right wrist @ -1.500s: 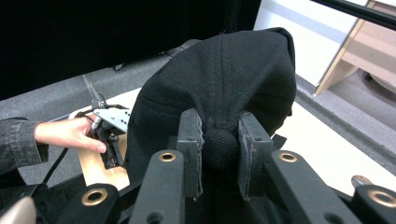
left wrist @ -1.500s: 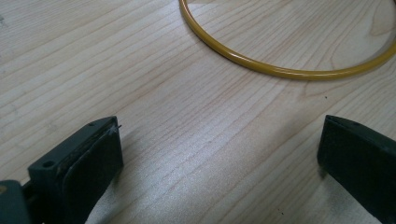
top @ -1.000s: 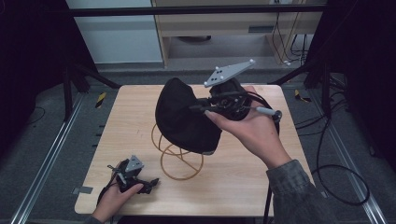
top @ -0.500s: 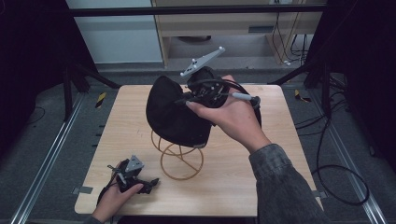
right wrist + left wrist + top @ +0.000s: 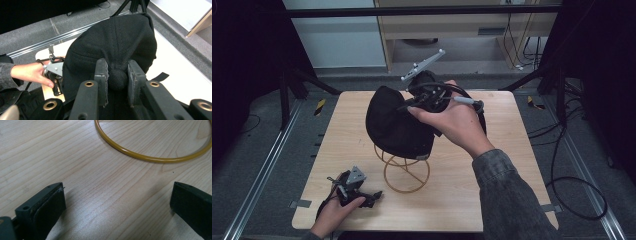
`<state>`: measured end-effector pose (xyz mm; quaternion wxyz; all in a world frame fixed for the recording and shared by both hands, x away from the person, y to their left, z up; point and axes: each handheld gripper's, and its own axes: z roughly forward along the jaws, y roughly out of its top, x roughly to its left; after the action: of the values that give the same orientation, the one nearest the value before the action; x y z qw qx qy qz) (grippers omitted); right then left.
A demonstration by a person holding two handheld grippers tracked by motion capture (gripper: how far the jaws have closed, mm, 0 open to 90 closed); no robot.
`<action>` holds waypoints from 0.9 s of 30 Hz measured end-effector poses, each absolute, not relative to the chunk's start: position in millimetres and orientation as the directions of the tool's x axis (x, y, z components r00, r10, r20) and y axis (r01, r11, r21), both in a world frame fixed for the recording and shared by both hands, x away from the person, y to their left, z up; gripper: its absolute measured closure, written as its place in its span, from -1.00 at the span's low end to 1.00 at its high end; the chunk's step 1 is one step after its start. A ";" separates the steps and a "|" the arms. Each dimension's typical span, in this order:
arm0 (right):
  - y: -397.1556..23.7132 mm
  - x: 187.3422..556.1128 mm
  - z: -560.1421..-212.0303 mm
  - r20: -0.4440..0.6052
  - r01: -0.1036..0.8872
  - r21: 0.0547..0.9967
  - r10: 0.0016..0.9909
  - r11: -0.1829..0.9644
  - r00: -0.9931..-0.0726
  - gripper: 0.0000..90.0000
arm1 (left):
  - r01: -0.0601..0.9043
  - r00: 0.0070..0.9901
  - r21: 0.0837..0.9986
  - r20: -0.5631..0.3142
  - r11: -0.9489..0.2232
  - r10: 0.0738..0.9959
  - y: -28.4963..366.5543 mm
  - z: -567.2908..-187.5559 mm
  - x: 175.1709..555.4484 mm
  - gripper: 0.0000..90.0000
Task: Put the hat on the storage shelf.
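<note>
The black cap (image 5: 394,125) sits over the yellow wire stand (image 5: 406,172) near the middle of the worktop (image 5: 512,170), and the right hand-held gripper (image 5: 117,77) pinches a fold of its fabric between closed jaws. The left hand-held gripper (image 5: 354,187) rests at the worktop's near left corner, jaws wide apart with nothing between them.

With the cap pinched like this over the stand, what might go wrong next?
The right gripper is shut on just a small bunch of the black cap, so the fabric may slip free. The cap hangs over the yellow wire stand, which looks light and could tip if tugged. The left gripper rests open on the table, not bracing the stand.
</note>
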<state>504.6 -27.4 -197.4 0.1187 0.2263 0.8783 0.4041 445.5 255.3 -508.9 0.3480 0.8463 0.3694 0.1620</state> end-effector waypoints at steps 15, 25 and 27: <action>-12.1 507.9 -206.5 -0.026 0.305 0.741 0.479 0.598 -0.877 0.63 | 0.512 0.676 0.709 0.017 -0.486 0.737 255.0 -508.9 445.5 -1.00; 2.6 508.3 -218.2 -0.051 0.299 0.717 0.475 0.630 -0.878 0.62 | 0.506 0.684 0.710 0.016 -0.490 0.729 253.9 -509.1 444.8 -1.00; 5.1 508.6 -219.5 -0.052 0.299 0.715 0.474 0.632 -0.879 0.61 | 0.506 0.684 0.710 0.016 -0.490 0.729 253.9 -509.1 444.8 -1.00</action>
<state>508.6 5.1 -219.5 0.1183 0.2160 0.8956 0.3704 444.8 253.9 -509.1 0.3501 0.8482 0.3641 0.1595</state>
